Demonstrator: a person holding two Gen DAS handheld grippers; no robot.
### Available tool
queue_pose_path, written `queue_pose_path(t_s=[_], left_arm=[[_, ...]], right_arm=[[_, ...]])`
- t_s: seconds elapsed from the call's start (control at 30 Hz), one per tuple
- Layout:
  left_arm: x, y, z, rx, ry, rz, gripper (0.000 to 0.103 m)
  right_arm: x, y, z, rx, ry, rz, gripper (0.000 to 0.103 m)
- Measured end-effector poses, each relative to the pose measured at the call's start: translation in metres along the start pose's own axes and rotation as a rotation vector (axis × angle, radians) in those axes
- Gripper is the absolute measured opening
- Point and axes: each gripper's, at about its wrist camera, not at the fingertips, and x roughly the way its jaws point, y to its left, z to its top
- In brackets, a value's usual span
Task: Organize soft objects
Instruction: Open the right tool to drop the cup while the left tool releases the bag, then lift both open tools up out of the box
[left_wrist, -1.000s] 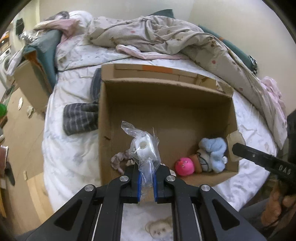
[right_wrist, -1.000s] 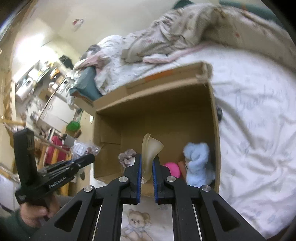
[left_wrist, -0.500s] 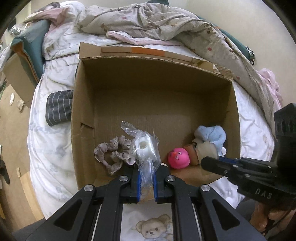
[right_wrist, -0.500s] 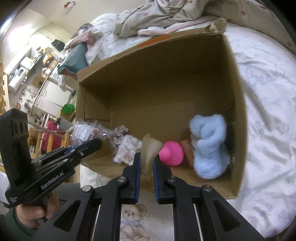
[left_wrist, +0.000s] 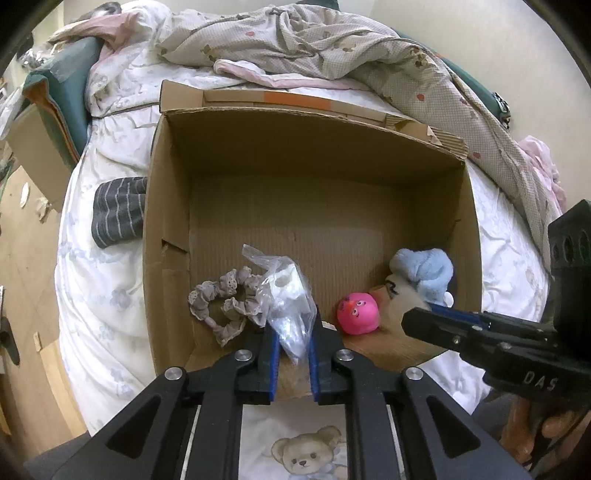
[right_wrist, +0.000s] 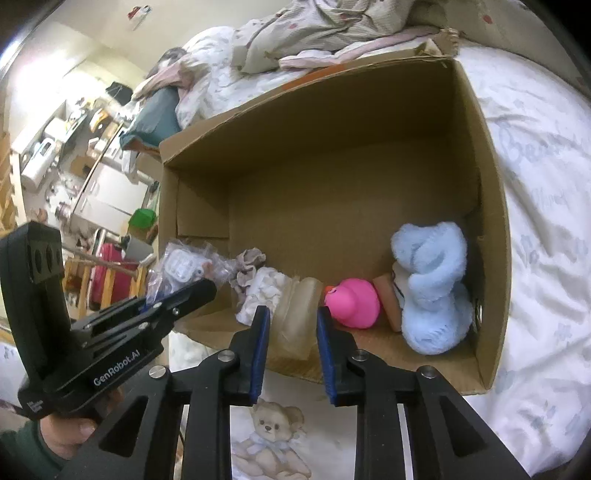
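Left fingers (left_wrist: 291, 347) opening around plastic bag (left_wrist: 286, 299), right fingers (right_wrist: 291, 332) opening, beige piece (right_wrist: 295, 317) between, indistinct

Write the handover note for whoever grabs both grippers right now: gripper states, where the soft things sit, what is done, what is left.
Left gripper: jaws opening, clear plastic bag between the pads, over the cardboard box near its front wall.
Right gripper: jaws opening, pads apart from the beige soft piece, which sits in the box.
Already in the box: lace scrunchie, pink duck, blue plush.
Left: release the bag into the box, pull both grippers out. The striped cloth lies on the bed beside the box; it probably goes in too.
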Motion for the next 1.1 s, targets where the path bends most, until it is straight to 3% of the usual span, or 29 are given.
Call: queue_pose_path(t_s=[0.03,0.07,0.13,0.17,0.23,0.43,0.57,0.77,0.87,1.0,1.1], left_arm=[[0.0,0.0,0.0,0.002,0.004,-0.003,0.015],[0.0,-0.001,-0.001,0.002,0.007,-0.005,0.017],[0.0,-0.003,-0.001,0.008,0.008,0.0,0.028],[0.0,-0.003,-0.001,0.012,0.008,0.009,0.034],[-0.004,-0.003,-0.002,0.009,-0.016,0.018,0.059],[-0.025,0.002,0.001,-0.014,-0.11,0.06,0.062],[-0.041,0.011,0.001,-0.052,-0.168,0.088,0.062],[-0.075,0.014,-0.006,-0.058,-0.258,0.119,0.062],[-0.091,0.013,-0.011,-0.047,-0.279,0.121,0.077],[-0.106,0.014,-0.024,-0.049,-0.295,0.125,0.079],[-0.114,0.017,-0.04,-0.06,-0.306,0.155,0.089]], right_arm=[[-0.001,-0.001,0.001,0.006,-0.006,0.005,0.037],[-0.003,-0.002,0.002,0.011,-0.016,0.007,0.057],[-0.008,-0.002,0.003,0.023,-0.046,0.01,0.073],[-0.011,-0.002,0.004,0.028,-0.057,0.009,0.073],[-0.014,-0.003,0.006,0.037,-0.068,-0.001,0.074],[-0.032,0.006,0.008,-0.007,-0.146,-0.064,0.083],[-0.049,0.015,0.006,-0.039,-0.223,-0.082,0.098],[-0.076,0.026,-0.001,-0.06,-0.32,-0.121,0.1],[-0.087,0.03,-0.009,-0.068,-0.341,-0.134,0.1],[-0.102,0.033,-0.021,-0.081,-0.379,-0.178,0.1],[-0.11,0.03,-0.034,-0.069,-0.397,-0.187,0.103]])
